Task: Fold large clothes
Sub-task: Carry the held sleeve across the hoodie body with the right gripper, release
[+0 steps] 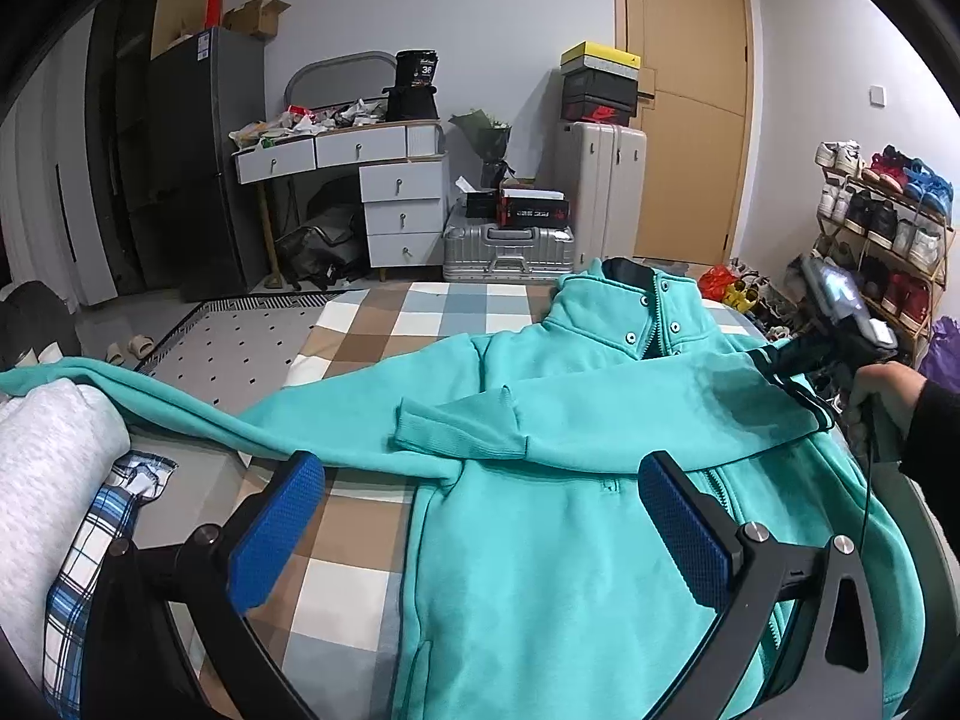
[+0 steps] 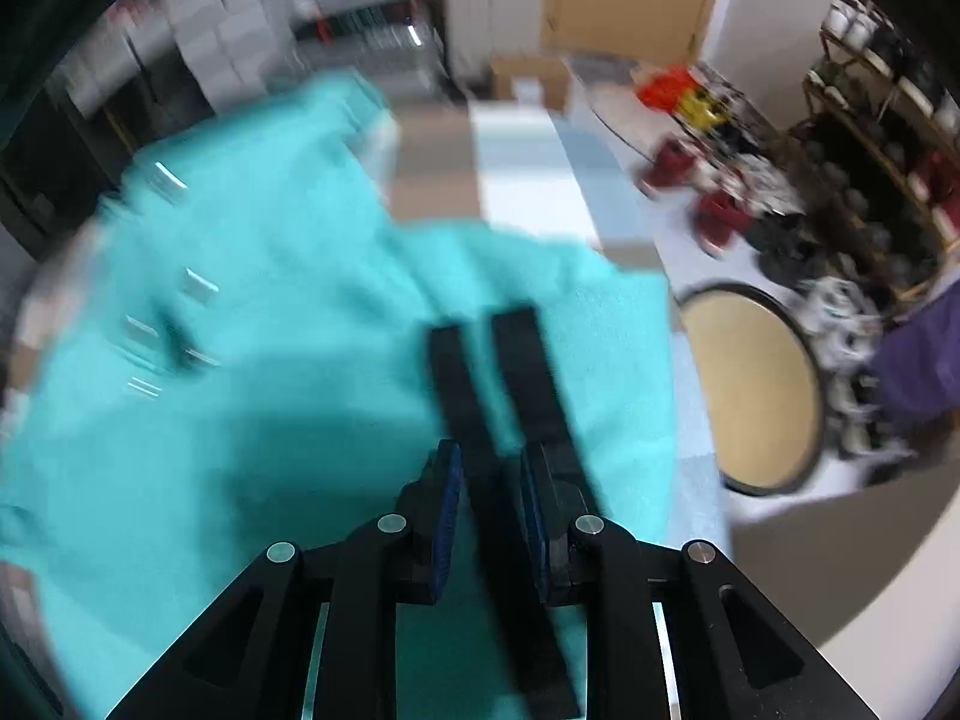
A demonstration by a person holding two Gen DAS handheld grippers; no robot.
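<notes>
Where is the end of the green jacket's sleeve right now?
In the left wrist view, one ribbed cuff lies folded across the chest of the green jacket on the checked bed cover, just beyond the open left gripper.

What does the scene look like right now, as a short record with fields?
garment: teal jacket, front up, zipped
surface: checked bed
left gripper: open, above the jacket's lower front, holding nothing
right gripper: shut on a dark-striped jacket edge, lifting it over the chest
beside jacket: grey cloth on plaid cloth
view quality: right wrist blurred
</notes>
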